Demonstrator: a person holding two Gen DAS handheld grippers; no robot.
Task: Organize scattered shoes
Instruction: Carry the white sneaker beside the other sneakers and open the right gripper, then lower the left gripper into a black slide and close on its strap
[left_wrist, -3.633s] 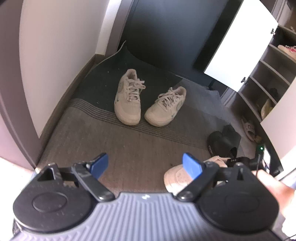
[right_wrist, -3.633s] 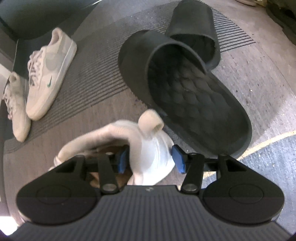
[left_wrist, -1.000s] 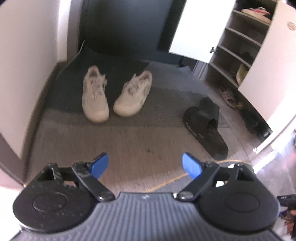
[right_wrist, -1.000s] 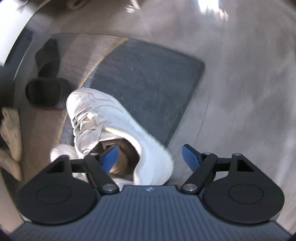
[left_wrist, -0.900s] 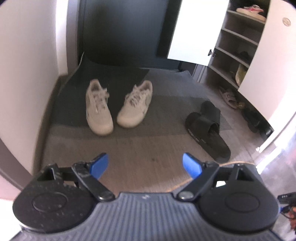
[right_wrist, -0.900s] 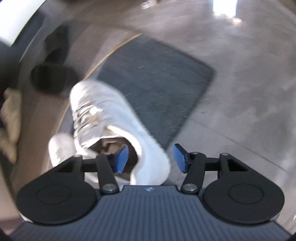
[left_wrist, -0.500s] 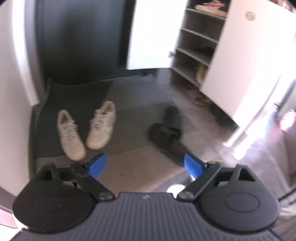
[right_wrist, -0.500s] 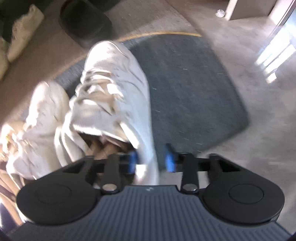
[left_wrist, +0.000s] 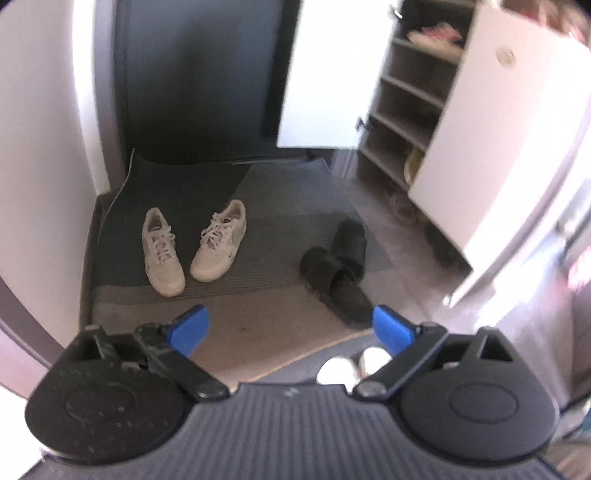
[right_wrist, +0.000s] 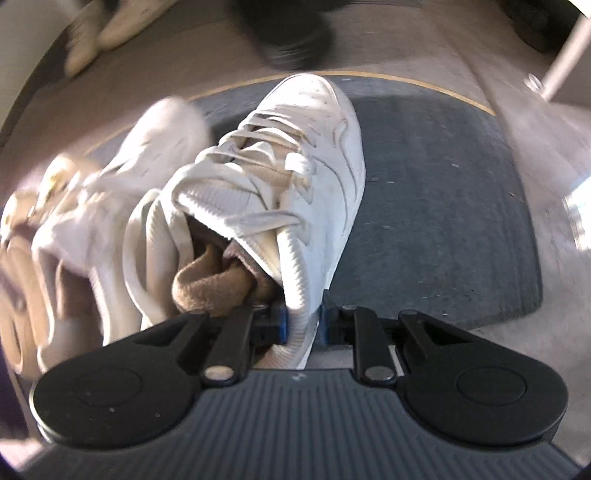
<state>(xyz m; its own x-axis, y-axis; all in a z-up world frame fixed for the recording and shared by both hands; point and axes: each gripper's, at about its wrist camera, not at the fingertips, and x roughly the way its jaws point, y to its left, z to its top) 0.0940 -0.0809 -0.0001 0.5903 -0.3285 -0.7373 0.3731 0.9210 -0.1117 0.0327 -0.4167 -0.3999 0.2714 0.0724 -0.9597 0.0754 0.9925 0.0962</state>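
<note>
One thin pinch: right gripper (right_wrist: 301, 325) clamps the sneaker (right_wrist: 295, 166) heel collar over the mat (right_wrist: 443, 206); could slip. Left gripper (left_wrist: 290, 330) gapes empty.

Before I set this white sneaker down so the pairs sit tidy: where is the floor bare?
Bare: the brown strip between the beige sneakers and the dark mat, and that mat right of the held white sneaker. Crowded: around the black slides.
</note>
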